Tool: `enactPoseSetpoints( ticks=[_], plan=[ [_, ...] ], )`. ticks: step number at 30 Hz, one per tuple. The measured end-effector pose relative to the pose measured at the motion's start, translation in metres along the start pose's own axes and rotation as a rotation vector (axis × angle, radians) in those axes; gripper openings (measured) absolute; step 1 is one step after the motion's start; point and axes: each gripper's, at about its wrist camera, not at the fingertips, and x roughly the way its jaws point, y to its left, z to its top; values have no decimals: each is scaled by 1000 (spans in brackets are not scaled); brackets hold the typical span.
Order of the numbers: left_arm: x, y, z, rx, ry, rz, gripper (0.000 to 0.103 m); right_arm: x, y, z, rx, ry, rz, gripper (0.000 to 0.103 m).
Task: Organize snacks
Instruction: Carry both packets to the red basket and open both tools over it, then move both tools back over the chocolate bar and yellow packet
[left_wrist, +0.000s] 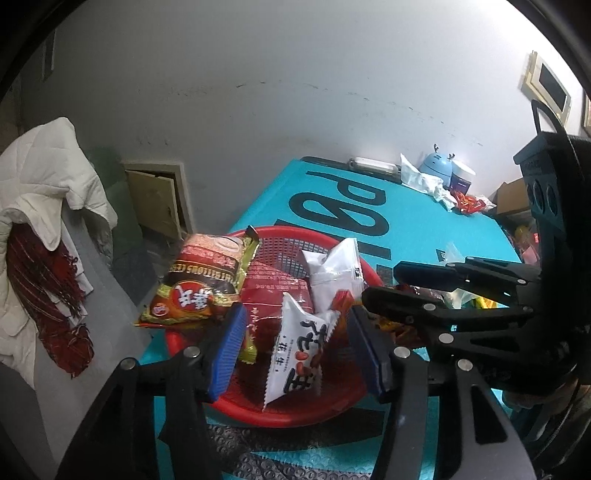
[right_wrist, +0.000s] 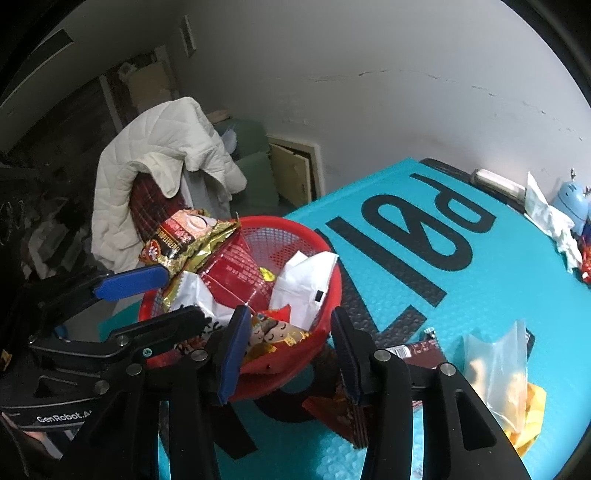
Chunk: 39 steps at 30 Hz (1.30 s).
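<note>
left gripper (left_wrist: 295, 350): jaws stand apart over the near part of the red basket (left_wrist: 295, 413). the white peanut packet (left_wrist: 295, 354) lies in the gap between the blue pads (left_wrist: 225, 354); neither pad presses on it, so nothing is held. the packet rests inside the basket, leaning on a dark red packet (left_wrist: 273, 295).

right gripper (right_wrist: 288, 350): jaws also apart, reaching over the near rim of the same basket (right_wrist: 325, 325). a small packet with cartoon faces (right_wrist: 273, 332) sits between the pads at the rim; from this angle it seems untouched, though the left pad hides part of it.

basket contents: a gold and brown cereal bag (left_wrist: 199, 284) overhangs the far left rim; a white pouch (left_wrist: 336, 273) stands tilted toward the right side.

outside the basket, on the teal mat (right_wrist: 498, 288): a flat dark red packet (right_wrist: 343, 417) lies under the right gripper's right finger, a clear bag of yellow snacks (right_wrist: 498, 369) lies further right, and a brown wrapper (right_wrist: 421, 350) lies just beside it.

far end of the mat: crumpled white paper (left_wrist: 424, 181), a blue round gadget (left_wrist: 437, 168), small red wrappers (left_wrist: 469, 203).

left of the table: a chair draped with a white quilted jacket (left_wrist: 44, 166) over a red scarf (left_wrist: 48, 295).
</note>
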Motion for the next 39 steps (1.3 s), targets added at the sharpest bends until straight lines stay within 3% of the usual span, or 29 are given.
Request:
enactPoseSetpoints(
  ticks=[10,20,39],
  plan=[
    [-21,2,9,-36,-30,-1,55,-26,6,9,-16,-60,-6,45],
    [-54,-20,25,8,-106,-8,55,-73,10,13,-28,-154,-36,45],
    [-89,-93,16,100,-123,-144,55,-164,0,-29,25,-261,-135,50]
  ],
)
